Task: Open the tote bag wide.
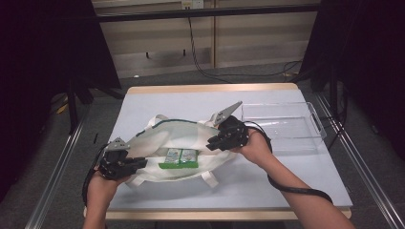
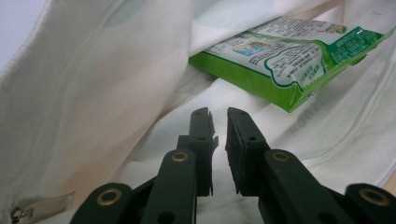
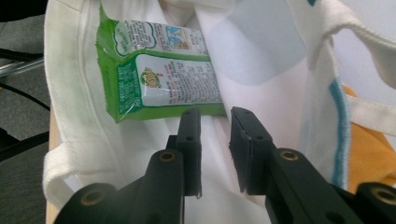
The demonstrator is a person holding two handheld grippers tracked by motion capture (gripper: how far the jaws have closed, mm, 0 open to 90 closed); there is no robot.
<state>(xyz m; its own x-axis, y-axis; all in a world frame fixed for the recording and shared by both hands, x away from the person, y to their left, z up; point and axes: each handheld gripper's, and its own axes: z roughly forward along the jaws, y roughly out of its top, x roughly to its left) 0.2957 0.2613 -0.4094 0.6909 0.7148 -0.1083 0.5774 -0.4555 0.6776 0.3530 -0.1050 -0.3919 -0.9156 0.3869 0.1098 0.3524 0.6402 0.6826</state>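
Observation:
A white cloth tote bag [image 1: 155, 138] lies flat on the grey table, its mouth spread wide. Inside it lie two green and white snack packets [image 1: 179, 158] side by side. My left gripper [image 1: 139, 163] sits at the bag's left edge, and its jaws [image 2: 218, 112] stand slightly apart over the white cloth [image 2: 93, 93], with a packet [image 2: 289, 56] just beyond them. My right gripper [image 1: 211, 144] is at the bag's right rim, and its jaws [image 3: 215, 112] are parted by a narrow gap with nothing pinched. They point at a packet [image 3: 163, 70] inside the bag [image 3: 261, 51].
A clear plastic tray [image 1: 282, 123] stands at the back right of the table [image 1: 286, 186]. The bag's handles trail toward the front edge. Metal rails run down both sides of the table, and cables lie on the floor behind it.

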